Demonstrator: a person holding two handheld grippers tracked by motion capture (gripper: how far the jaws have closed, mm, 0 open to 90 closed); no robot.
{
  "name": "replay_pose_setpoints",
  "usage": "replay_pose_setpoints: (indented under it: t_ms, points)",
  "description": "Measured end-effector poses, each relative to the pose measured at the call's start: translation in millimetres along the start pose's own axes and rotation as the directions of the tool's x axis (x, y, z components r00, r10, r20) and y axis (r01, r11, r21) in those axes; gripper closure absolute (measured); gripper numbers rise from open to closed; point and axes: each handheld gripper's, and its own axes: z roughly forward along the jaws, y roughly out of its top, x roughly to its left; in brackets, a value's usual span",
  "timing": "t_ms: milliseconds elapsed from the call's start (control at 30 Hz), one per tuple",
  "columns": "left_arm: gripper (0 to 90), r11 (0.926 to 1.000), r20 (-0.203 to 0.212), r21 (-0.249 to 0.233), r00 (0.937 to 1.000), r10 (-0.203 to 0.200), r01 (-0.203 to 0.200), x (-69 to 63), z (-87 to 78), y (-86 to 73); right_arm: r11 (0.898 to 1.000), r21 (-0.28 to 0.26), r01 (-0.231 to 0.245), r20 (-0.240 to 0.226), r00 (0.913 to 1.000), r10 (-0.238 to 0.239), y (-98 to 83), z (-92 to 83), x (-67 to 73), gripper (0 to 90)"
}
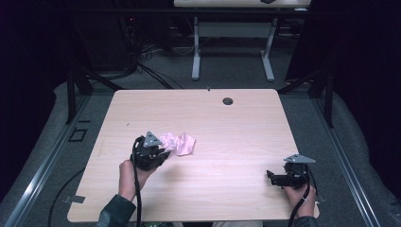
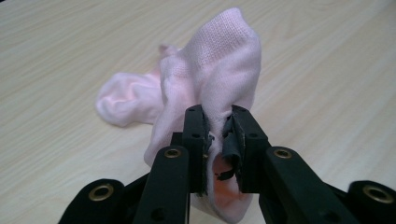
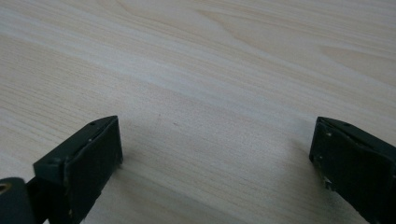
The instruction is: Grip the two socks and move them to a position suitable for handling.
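A pink sock lies crumpled on the wooden table, left of its middle. My left gripper is shut on one end of the sock. In the left gripper view the pink sock rises from between the two black jaws of my left gripper, and its other end droops onto the wood behind. My right gripper rests near the table's front right corner, pointing left. In the right gripper view my right gripper stands open, with bare wood between its fingers.
A round cable hole sits near the table's far edge. Beyond the table stands another desk's white frame on grey floor. Black stands flank the table at left and right.
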Motion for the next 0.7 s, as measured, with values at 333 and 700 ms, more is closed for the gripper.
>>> replay_pose_setpoints:
  t_ms: [333,700]
  points:
    - [77.5,0.9955,0.128,0.032,0.9882,0.084,-0.089,-59.2,20.7,-14.8,1.000,-0.001,-0.001,0.001,1.0000,0.001,0.0,0.0,0.0,2.1]
    - [75.2,0.9730,0.262,0.101,0.9490,0.175,-0.208,-110.9,62.8,-37.8,1.000,-0.001,-0.001,0.001,1.0000,0.001,0.0,0.1,-0.1,2.1]
